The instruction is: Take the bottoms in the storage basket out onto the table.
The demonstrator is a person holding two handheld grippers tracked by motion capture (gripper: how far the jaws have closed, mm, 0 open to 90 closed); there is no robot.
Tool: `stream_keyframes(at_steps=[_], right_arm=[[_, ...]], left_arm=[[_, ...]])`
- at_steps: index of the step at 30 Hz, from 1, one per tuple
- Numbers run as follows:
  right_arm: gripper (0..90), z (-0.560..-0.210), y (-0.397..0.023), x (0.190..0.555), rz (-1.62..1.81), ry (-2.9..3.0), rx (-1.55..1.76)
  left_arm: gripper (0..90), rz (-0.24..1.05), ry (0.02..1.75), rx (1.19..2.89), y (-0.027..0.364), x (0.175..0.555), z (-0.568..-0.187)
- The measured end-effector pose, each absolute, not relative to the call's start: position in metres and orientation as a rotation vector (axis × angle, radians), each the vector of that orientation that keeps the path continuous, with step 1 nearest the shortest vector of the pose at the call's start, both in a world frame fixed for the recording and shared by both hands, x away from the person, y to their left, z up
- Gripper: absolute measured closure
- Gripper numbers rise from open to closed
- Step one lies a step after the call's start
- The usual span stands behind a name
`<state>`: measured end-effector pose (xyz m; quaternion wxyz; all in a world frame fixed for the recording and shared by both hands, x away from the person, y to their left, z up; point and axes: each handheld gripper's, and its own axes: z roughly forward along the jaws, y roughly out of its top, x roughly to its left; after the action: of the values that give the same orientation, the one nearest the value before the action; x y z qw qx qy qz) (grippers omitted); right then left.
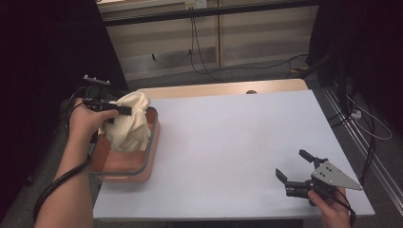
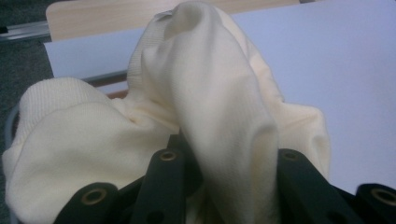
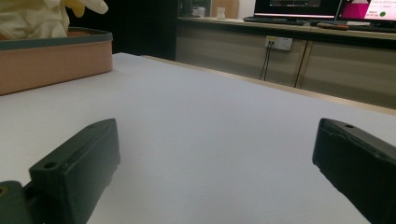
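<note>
Left tool [image 1: 110, 110] is clamped on a bunched cream cloth [image 1: 129, 124] at mid-left of the high view, hanging over the pinkish tub [image 1: 142, 166]. Right tool [image 1: 294, 167] sits lower right on the white counter [image 1: 228, 142], jaws spread wide, gripping nothing.

My two black jaws stand wide apart over the white table [image 3: 210, 135], nothing between them. Far off to the left sits the salmon bin [image 3: 51, 63] (grey-rimmed), a cream cloth [image 3: 35, 17] bunched above it. Beyond the table edge, a wall socket [image 3: 279, 43] with cables.
</note>
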<state>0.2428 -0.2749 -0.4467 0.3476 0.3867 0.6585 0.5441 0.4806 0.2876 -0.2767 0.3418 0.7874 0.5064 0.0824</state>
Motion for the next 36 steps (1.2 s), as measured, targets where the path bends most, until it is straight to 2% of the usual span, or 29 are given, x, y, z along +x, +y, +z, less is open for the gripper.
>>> stream_keyframes(at_steps=[17, 36], right_arm=[[0.4, -0.447, -0.274, 0.242, 1.413, 1.713, 0.999], [0.4, -0.447, -0.273, 0.242, 1.413, 1.721, 0.989]], left_arm=[[73.9, 0.214, 1.217, 2.05, 0.26, 0.473, -0.232], [73.9, 0.177, 1.127, 2.051, 0.227, 0.465, -0.228]])
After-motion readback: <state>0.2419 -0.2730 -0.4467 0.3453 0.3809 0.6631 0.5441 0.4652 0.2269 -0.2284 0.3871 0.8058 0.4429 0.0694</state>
